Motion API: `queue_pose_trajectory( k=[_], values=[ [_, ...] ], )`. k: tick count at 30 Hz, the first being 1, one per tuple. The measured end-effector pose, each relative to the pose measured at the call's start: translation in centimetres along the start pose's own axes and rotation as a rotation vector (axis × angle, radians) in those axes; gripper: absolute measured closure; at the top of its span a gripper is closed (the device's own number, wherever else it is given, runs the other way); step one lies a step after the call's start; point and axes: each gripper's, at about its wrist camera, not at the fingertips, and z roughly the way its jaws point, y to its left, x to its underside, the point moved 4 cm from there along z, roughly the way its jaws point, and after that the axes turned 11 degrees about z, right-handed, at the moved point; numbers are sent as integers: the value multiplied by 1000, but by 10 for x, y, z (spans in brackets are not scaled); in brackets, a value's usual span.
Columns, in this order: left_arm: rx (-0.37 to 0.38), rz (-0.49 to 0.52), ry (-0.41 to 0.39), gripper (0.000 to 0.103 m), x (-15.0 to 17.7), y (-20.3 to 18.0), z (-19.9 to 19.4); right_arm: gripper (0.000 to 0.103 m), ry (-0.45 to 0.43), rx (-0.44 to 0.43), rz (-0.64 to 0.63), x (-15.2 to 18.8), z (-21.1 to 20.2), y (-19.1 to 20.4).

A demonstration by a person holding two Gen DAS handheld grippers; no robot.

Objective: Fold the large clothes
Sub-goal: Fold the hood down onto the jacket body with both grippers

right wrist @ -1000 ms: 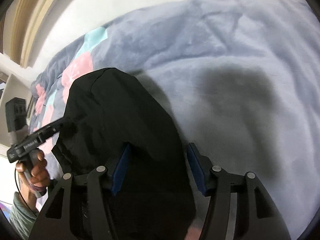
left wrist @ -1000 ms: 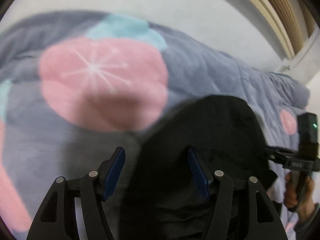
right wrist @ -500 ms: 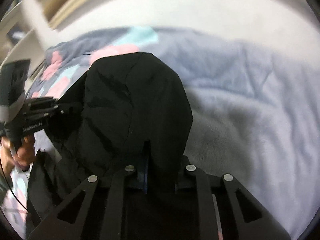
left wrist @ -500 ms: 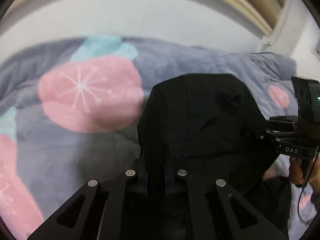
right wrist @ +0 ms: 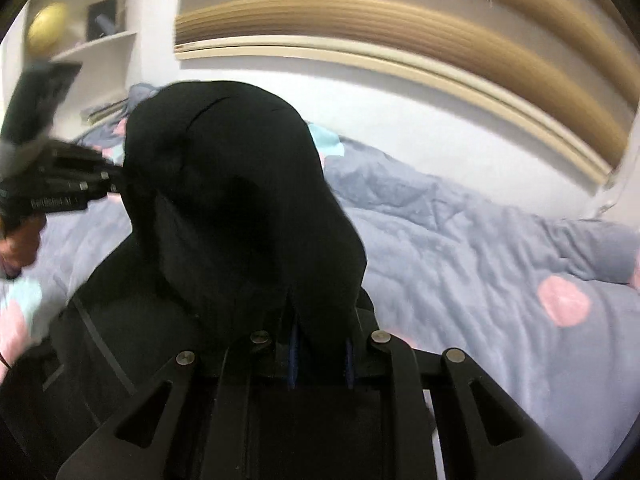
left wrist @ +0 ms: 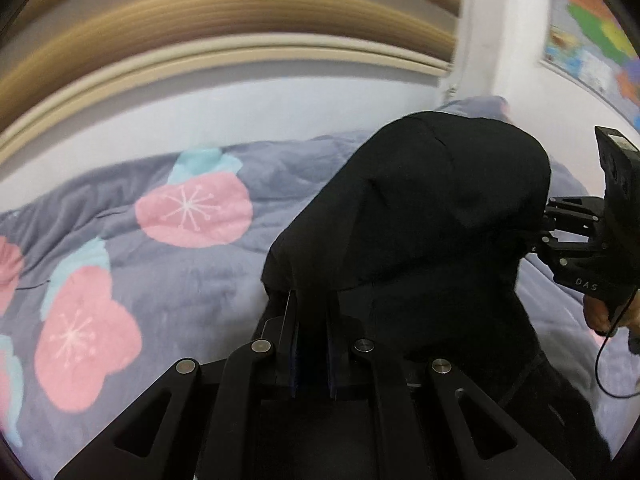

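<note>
**Black garment held up between two grippers**

The left gripper [left wrist: 312,344] has its jaws nearly closed, pinching a fold of the black garment [left wrist: 432,216]. The cloth rises ahead of it in a soft, matte hump above the quilt [left wrist: 192,280], a padded grey-blue cover with pink flowers. The right gripper [right wrist: 320,356] is clamped on the opposite side. The garment spans from one gripper to the other, equally near both, so either could carry its edge across.

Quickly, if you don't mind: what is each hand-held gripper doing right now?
Left hand-held gripper: closed on the black garment.
Right hand-held gripper: closed on the same black garment.
</note>
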Motion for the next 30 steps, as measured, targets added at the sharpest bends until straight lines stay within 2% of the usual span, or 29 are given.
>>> queue_pose_trajectory(
  k=[5,7,10,13,15,18,20,21,23,26,30],
  values=[
    [5,41,43,93,48,-50,-50,84,-3,83,-105,49,-46,24],
    [8,44,80,93,71,-70,-59,84,37,100,-147,73,-51,35],
    [24,-2,188,93,121,-96,-56,82,128,98,-171,108,-48,44],
    [26,-48,294,93,163,-115,-42,77,220,159,-220,144,-36,49],
    [37,-99,363,93,185,-121,-32,77,272,157,-214,157,-36,47],
    [43,-170,409,93,203,-118,-34,74,321,143,-165,165,-48,40],
    [23,-188,401,93,201,-111,-50,68,322,139,-131,160,-61,33],
    [2,-190,373,93,193,-106,-65,62,320,134,-105,159,-68,25],
    [-30,-184,331,93,177,-99,-86,56,305,120,-53,146,-81,17],
    [-68,-181,246,87,139,-89,-115,56,248,61,48,108,-100,9],
    [-34,-211,148,82,88,-85,-123,52,195,-36,190,61,-103,13]
  ],
)
